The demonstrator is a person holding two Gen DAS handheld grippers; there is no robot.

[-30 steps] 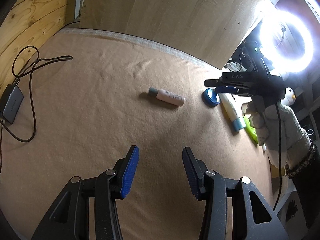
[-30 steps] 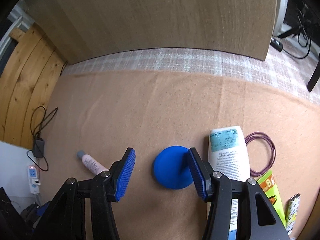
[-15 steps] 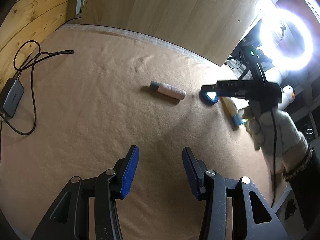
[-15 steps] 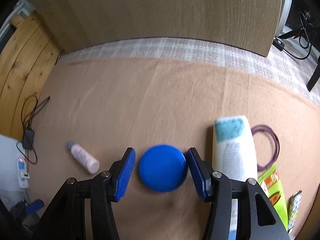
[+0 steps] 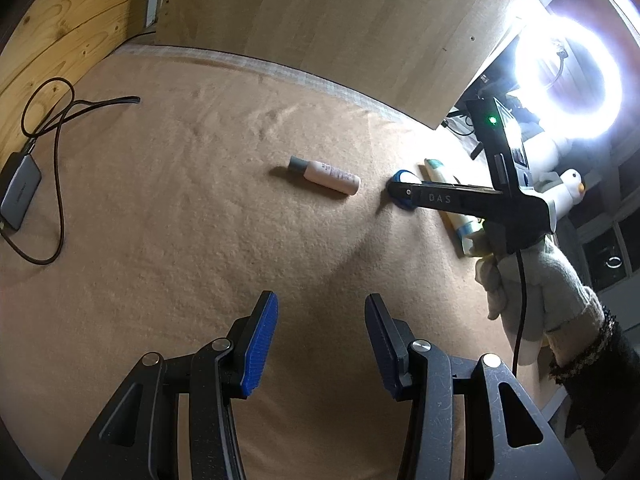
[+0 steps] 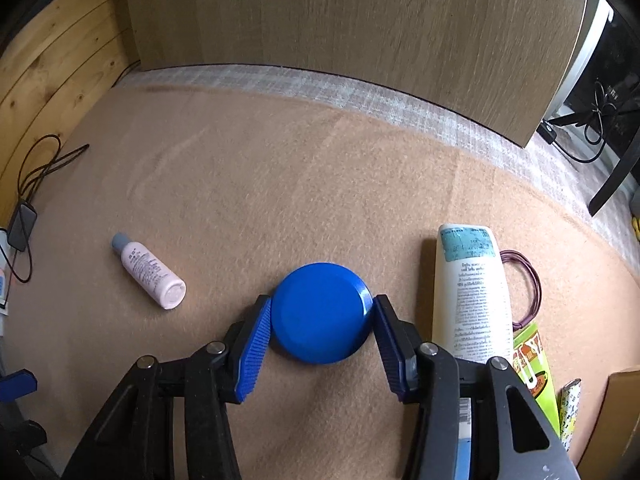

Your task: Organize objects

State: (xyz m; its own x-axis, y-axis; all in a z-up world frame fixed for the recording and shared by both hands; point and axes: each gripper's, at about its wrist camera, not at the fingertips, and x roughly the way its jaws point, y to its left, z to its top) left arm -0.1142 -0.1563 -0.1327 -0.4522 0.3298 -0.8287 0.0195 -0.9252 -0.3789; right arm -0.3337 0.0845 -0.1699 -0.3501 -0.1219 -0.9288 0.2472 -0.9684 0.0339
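A round blue tin (image 6: 320, 312) lies flat on the tan blanket. My right gripper (image 6: 320, 308) points down over it, jaws closing, with a blue pad against the rim on each side. In the left wrist view that gripper (image 5: 400, 194), held by a gloved hand (image 5: 536, 280), hides most of the tin (image 5: 397, 178). A small pink bottle (image 6: 148, 272) with a grey cap lies on its side left of the tin. My left gripper (image 5: 320, 320) hovers open over bare blanket, well short of the bottle (image 5: 326, 176).
Right of the tin lie a white tube (image 6: 472, 300), a purple wire coil (image 6: 528, 280), a green packet (image 6: 536, 368) and a small patterned stick (image 6: 570, 412). A black cable and adapter (image 5: 20, 188) sit at the far left. A wooden board (image 6: 340, 20) stands behind; a ring light (image 5: 568, 84) glares.
My right gripper has shifted left and lower, from beside the tin to straddling it, and its jaws have narrowed onto the rim. The left gripper has stayed put.
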